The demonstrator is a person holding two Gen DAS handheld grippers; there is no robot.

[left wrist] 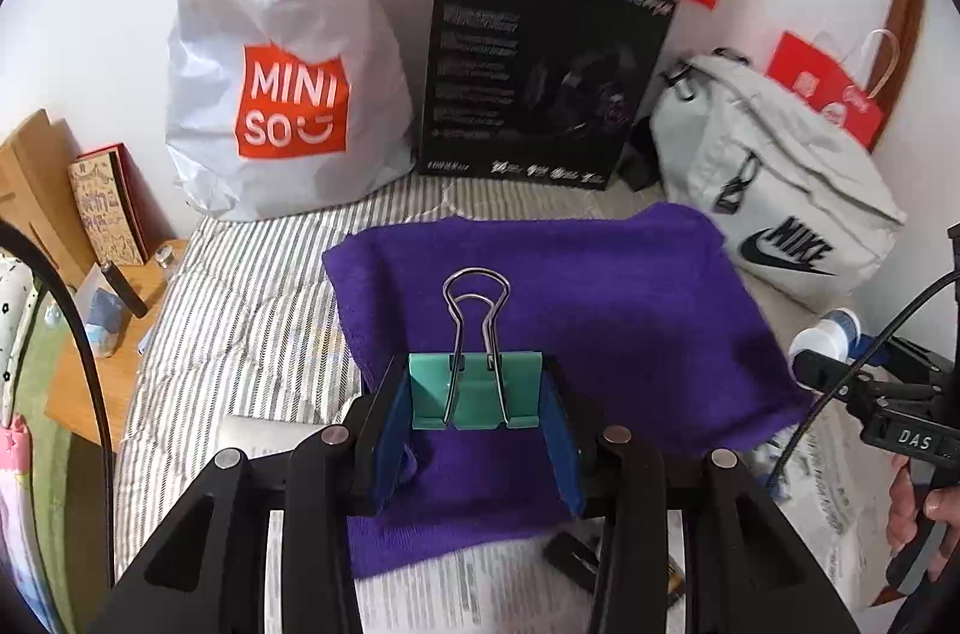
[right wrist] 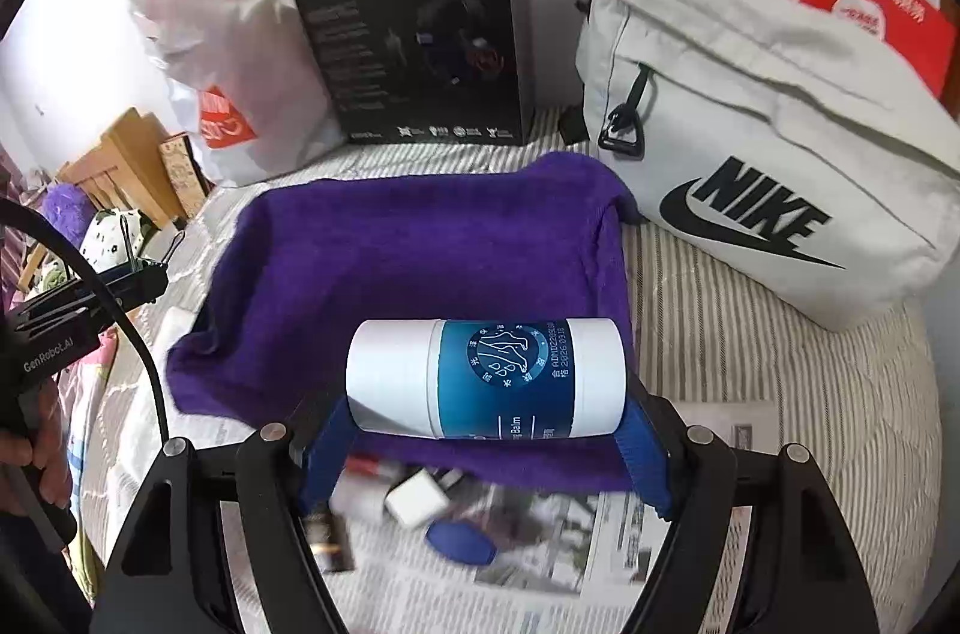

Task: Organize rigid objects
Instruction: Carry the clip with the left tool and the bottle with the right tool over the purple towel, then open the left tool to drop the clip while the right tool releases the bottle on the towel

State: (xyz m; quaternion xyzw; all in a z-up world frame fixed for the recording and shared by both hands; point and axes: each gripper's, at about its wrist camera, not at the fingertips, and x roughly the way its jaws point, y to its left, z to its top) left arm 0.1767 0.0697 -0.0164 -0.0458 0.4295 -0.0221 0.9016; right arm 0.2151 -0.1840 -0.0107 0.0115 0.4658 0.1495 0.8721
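Now mid-carry: left gripper [left wrist: 474,394] clamps teal binder clip [left wrist: 476,391], right gripper [right wrist: 486,388] clamps balm tube [right wrist: 486,377], both over purple towel [right wrist: 408,262] at frame centre; next, likely set-down there.

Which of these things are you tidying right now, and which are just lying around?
Part of the job:
- green binder clip, held in the left tongs
- white and blue balm tube, held in the right tongs
- purple towel

Just lying about:
- Miniso bag
- black headphone box
- Nike bag
- newspaper
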